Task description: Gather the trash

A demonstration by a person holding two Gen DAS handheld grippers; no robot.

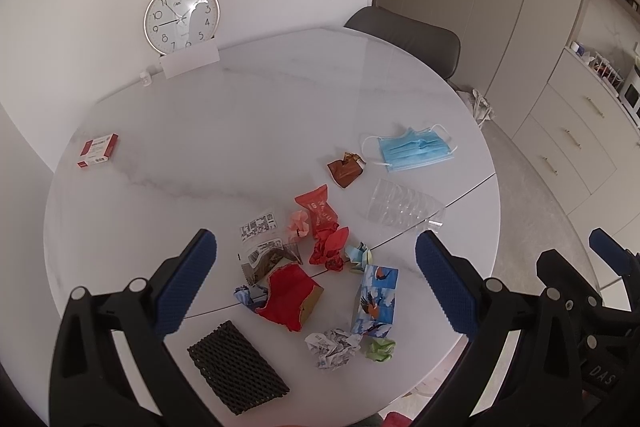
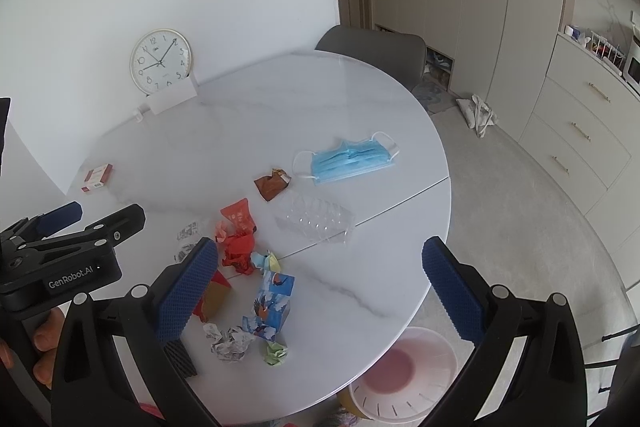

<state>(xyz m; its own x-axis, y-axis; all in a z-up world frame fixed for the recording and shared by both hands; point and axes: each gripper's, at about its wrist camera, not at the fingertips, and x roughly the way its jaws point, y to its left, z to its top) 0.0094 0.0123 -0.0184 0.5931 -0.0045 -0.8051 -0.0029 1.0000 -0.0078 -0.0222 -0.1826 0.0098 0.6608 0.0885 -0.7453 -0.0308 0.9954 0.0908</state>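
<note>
Left gripper [image 1: 316, 279]: spread wide, empty, above the litter.
Black mesh [image 1: 237, 367]: nearest, table [image 1: 240, 131] edge.
Wrappers [image 1: 325, 227], paper ball [image 1: 332, 347], mask [image 1: 416, 149]: all on the table.
Right gripper [image 2: 320, 291]: spread wide, empty.
Bin [image 2: 404, 373]: on the floor, looks empty.
Progress: apparently nothing collected.

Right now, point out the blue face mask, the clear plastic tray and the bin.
blue face mask [image 1: 416, 149], left wrist view, pleated middle.
clear plastic tray [image 2: 316, 221], right wrist view, centre.
bin [image 2: 448, 351], right wrist view, white rim.
</note>
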